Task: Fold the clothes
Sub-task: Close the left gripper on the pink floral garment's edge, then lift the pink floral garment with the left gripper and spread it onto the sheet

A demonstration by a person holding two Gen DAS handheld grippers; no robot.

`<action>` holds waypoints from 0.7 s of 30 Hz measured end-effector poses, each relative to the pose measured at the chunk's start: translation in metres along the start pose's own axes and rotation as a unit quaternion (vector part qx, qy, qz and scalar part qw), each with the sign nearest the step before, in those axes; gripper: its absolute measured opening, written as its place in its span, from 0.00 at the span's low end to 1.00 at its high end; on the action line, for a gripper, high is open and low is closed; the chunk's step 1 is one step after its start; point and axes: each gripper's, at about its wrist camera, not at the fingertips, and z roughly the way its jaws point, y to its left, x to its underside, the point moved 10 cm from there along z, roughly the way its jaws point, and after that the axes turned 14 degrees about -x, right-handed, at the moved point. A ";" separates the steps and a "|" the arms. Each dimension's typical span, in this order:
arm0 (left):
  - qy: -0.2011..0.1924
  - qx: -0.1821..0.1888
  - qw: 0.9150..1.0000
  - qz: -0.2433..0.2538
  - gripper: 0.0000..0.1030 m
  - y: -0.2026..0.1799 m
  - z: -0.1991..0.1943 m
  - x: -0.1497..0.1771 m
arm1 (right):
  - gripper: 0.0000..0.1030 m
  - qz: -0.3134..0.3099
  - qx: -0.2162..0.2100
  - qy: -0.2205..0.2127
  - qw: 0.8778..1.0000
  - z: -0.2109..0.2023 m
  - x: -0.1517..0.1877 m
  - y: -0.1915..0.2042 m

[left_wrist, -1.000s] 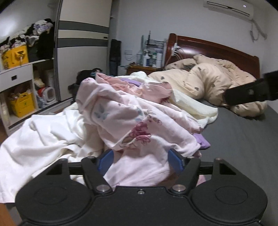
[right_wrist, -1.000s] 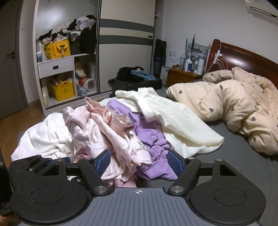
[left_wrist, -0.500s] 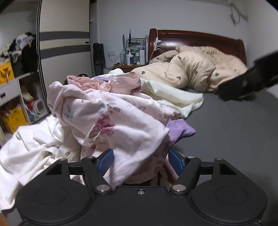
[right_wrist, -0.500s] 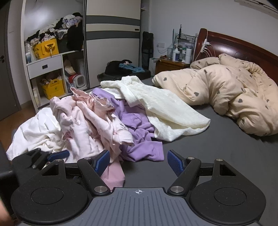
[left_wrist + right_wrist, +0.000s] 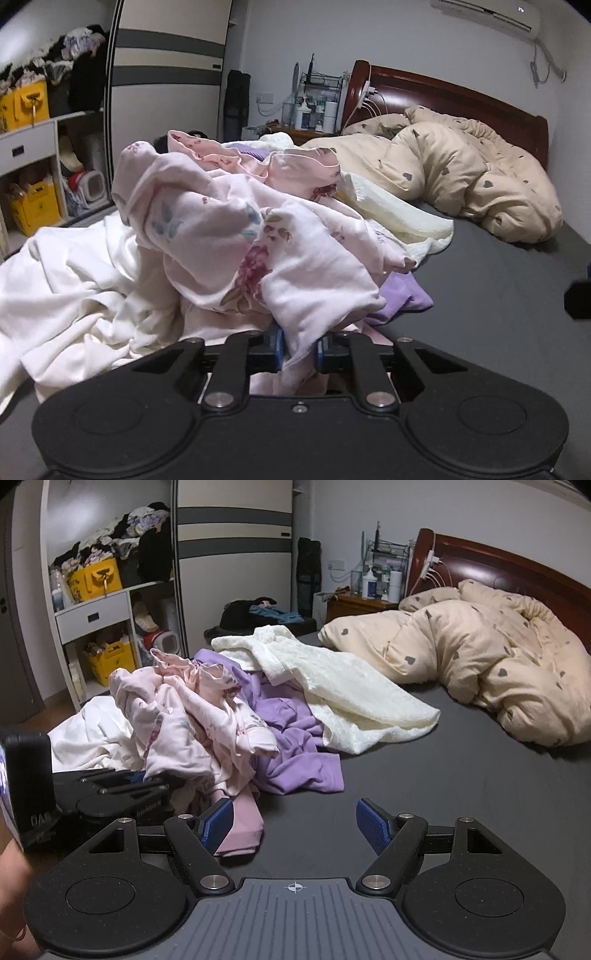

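A pile of clothes lies on the dark grey bed sheet. On top is a pale pink floral garment. My left gripper is shut on a fold of its hem, its blue pads pinching the cloth. Under it lie a white garment, a purple garment and a cream knitted one. My right gripper hovers open over the sheet just right of the pile, nothing between its fingers. The left gripper's body shows at the right wrist view's left edge.
A beige heart-print duvet is bunched against the wooden headboard at the back right. Open wardrobe shelves with yellow boxes stand at the left. A bedside table with bottles is behind. Bare sheet lies to the right.
My left gripper has shut on the pink floral garment's hem; it was open around it before. My right gripper has shifted slightly and stays open.
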 end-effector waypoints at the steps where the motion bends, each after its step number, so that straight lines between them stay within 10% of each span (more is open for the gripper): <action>1: -0.006 0.004 1.000 -0.004 0.12 0.000 -0.003 -0.002 | 0.72 0.002 0.001 0.000 1.000 -0.003 0.003 0.000; 21: -0.158 0.100 0.982 -0.015 0.10 -0.035 -0.128 -0.072 | 0.72 0.126 0.071 -0.030 0.989 -0.133 0.090 -0.060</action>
